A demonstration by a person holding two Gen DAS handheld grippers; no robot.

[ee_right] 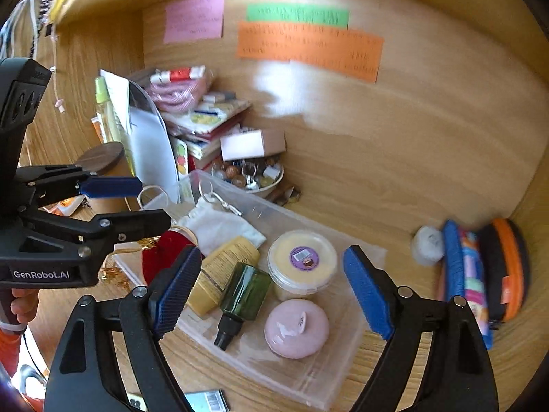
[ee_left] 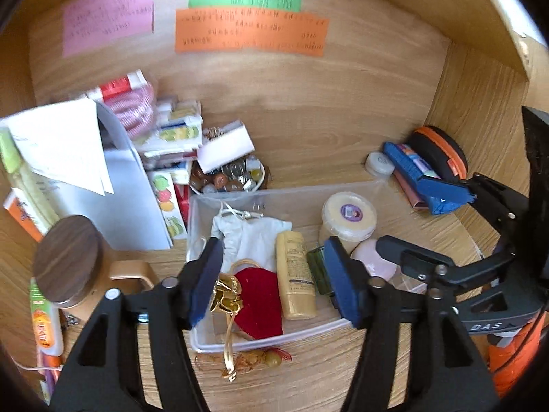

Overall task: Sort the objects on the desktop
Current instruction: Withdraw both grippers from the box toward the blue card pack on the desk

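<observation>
A clear plastic bin [ee_left: 202, 341] [ee_right: 308, 391] on the wooden desk holds a yellow bottle [ee_left: 296, 274] [ee_right: 219, 271], a green bottle [ee_right: 243, 292], a cream tub [ee_left: 348, 216] [ee_right: 302, 261], a pink round case [ee_right: 296, 328], a white pouch [ee_left: 250, 237] and a red pouch [ee_left: 260, 302]. My left gripper [ee_left: 274, 281] is open and empty above the bin's left half. My right gripper [ee_right: 274, 292] is open and empty above the green bottle. It shows in the left wrist view [ee_left: 425, 226], and the left one shows in the right wrist view [ee_right: 137, 202].
A bowl of beads [ee_left: 226, 178] [ee_right: 248, 175] and a stack of books and papers [ee_left: 164, 137] stand behind the bin. A wood-lidded mug [ee_left: 68, 261] is at left. Pencil cases [ee_right: 480, 274] and a small white jar [ee_left: 379, 163] lie at right. A gold-tasselled charm [ee_left: 254, 360] lies before the bin.
</observation>
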